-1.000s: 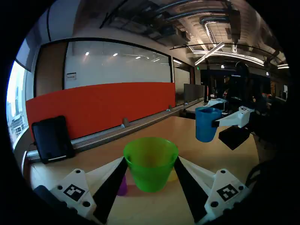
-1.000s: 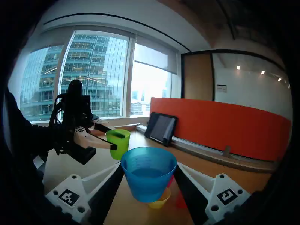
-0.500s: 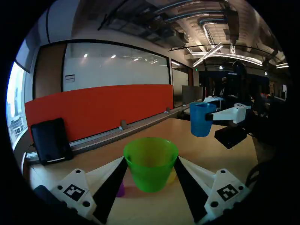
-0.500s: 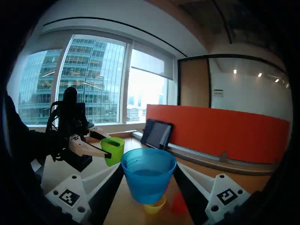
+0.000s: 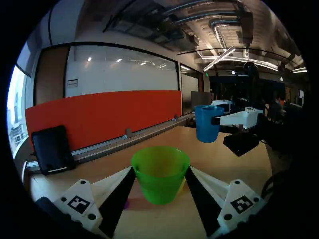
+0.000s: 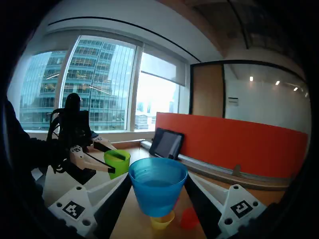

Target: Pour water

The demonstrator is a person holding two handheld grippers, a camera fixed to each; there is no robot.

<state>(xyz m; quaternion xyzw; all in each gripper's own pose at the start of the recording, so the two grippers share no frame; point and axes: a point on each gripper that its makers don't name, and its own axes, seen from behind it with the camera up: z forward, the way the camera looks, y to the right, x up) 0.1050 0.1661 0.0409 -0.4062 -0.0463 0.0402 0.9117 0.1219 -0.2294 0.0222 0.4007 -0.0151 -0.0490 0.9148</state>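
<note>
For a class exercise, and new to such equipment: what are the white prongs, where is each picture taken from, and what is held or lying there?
A person holds a two-finger gripper in each hand; a camera on each looks along its white fingers. The left gripper view shows the left gripper clamping a green cup. The right gripper view shows the right gripper clamping a blue cup of water. A yellow cup and a red cup sit on the wooden table.
</note>
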